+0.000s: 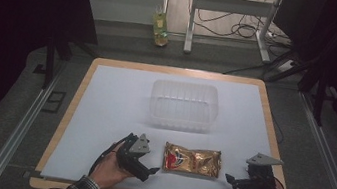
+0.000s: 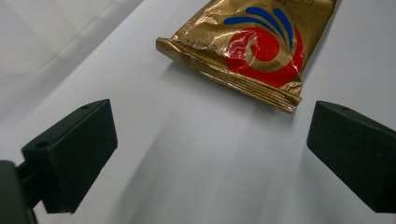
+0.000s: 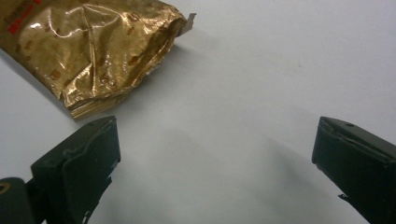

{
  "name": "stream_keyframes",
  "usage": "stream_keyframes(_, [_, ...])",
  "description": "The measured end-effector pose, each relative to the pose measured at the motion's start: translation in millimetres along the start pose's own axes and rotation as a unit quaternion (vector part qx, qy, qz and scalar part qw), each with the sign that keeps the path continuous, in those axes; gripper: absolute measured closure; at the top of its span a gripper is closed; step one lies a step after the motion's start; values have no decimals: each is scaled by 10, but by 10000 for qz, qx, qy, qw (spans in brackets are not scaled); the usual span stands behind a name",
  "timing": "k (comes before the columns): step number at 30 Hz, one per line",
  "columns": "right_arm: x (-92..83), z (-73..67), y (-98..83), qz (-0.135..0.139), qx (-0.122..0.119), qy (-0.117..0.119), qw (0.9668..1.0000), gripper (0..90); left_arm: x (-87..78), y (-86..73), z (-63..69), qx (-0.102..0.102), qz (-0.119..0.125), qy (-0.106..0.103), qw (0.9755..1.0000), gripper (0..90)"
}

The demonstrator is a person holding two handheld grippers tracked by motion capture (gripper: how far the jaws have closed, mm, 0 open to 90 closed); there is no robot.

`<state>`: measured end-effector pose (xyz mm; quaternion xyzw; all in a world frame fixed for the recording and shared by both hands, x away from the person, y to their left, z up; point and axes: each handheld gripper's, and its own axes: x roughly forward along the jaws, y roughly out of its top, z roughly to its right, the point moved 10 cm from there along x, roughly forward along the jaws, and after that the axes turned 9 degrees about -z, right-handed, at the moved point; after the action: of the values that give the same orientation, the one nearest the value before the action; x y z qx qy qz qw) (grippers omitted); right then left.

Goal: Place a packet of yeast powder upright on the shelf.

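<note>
Gold snack packet [image 1: 192, 159] lying flat at lower centre of the white tabletop [image 1: 115, 96], below the clear tub [image 1: 184, 105], left tongs [image 1: 152, 170] and right tongs [image 1: 230, 178] flanking it, both spread wide, empty

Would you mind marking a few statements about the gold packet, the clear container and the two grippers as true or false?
1. The gold packet lies flat on the white sheet. True.
2. The packet is inside the clear container. False: it lies on the sheet, nearer the person than the container.
3. The left gripper is shut on the packet. False: its jaws stand open, short of the packet's sealed end.
4. The right gripper is open and holds nothing. True.
5. The container lies tipped on its side. False: it stands upright.
</note>
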<state>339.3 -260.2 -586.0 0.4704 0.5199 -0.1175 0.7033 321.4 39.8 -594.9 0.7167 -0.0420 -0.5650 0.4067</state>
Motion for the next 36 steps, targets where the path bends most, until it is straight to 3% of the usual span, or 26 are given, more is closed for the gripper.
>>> stream_keyframes(7, [-17,32,-2,36,82,-46,9999,15,-21,41,42,120,60,17,9999,112])
stream_keyframes(10, [-13,21,-2,22,52,-47,10000,15,-46,93,60,133,138,-23,9998,231])
stream_keyframes(13, [-12,14,-2,9,40,-42,10000,16,-49,128,89,117,154,-199,9996,337])
stream_keyframes(17, [-22,20,2,5,64,-80,9999,18,-10,152,115,194,81,-241,9995,396])
stream_keyframes(28, [-33,4,14,24,69,-40,10000,19,84,341,226,317,243,-360,9986,612])
stream_keyframes(36, [-16,-20,17,-6,28,-1,10000,20,124,457,232,189,422,-431,9980,866])
